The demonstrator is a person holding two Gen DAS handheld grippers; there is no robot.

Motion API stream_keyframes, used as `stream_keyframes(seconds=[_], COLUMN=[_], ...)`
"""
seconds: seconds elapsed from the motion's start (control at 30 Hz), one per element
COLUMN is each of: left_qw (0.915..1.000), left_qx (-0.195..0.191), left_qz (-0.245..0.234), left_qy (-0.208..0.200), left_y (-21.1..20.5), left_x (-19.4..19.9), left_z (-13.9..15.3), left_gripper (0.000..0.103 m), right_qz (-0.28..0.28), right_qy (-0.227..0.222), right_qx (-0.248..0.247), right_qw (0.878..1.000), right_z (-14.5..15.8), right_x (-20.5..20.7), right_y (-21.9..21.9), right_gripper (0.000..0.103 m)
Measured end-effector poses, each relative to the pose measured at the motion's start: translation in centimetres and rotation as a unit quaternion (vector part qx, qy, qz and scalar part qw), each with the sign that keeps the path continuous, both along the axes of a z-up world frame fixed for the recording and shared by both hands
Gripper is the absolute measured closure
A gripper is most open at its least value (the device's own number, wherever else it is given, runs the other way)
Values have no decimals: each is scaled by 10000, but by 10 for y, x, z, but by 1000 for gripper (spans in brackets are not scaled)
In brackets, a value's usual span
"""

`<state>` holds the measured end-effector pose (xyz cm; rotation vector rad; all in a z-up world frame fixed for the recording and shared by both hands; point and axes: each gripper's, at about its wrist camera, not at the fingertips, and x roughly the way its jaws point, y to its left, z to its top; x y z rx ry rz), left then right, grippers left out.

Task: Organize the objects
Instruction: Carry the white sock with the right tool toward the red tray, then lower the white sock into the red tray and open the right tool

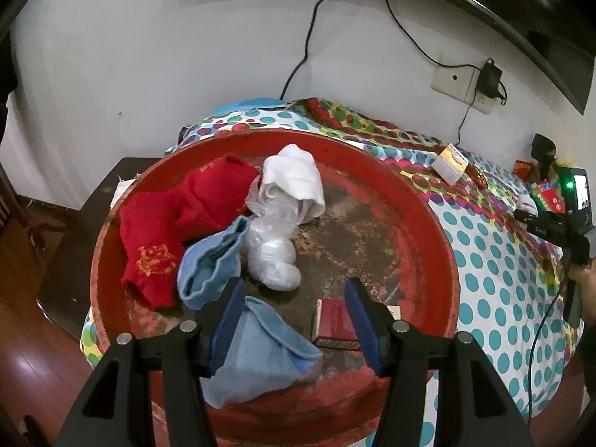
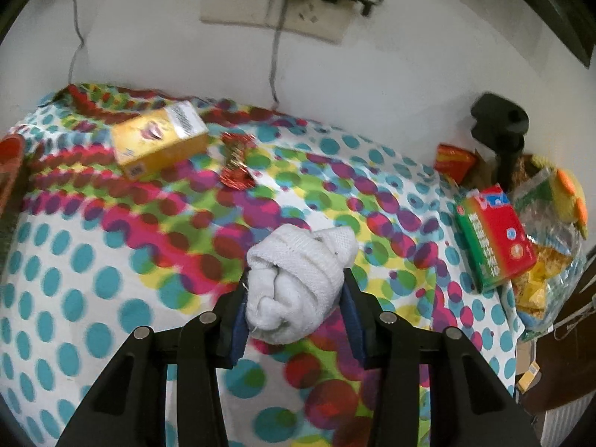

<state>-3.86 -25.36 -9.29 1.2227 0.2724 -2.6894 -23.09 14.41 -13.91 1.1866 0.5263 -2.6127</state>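
A round red tray sits on the dotted cloth. In it lie a red cloth, a white cloth, a clear plastic bag, a light blue cloth and a small red box. My left gripper is open above the tray's near side, over the blue cloth and the red box. My right gripper is shut on a rolled white sock, held above the dotted cloth. The right gripper also shows at the far right of the left wrist view.
A yellow box and a red wrapped sweet lie on the cloth near the wall. A red and green box and plastic snack bags sit at the right edge. Cables hang from a wall socket.
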Motion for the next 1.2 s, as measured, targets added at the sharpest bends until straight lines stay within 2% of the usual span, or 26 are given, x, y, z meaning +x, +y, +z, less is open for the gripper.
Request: stream_keyframes(seconds=[0.13,0.17,0.3,0.4,0.57,0.7,1.2], left_qw=[9999,9999,9997,9995,9989,9983,9953], left_qx=[-119,-145,-177,-249,-280,-262,-147], left_qz=[53,60,139,203,374,513,920], left_qy=[15,35,35,18,88,126,249], left_y=[-2,-3,-9,-13,-22,-29,-48], left_x=[2,2,4,4,8,11,19], left_z=[2,2,2,2,5,6,11], left_gripper=[46,46,46,46,46,46,46], right_qz=[261,310,609,835,1220,1466,2201], right_qy=[32,27,-5,26,11,-32,-314], right_qx=[-112,-130,-297,-304,-341,-338,-532], right_qw=[9996,9994,9977,9960,9919,9886,9735], right_z=[14,16,29,40,50,46,52], right_x=[14,17,35,47,63,74,127], right_y=[-13,-29,-51,-96,-140,-179,-246], right_gripper=[62,62,62,62,62,62,62])
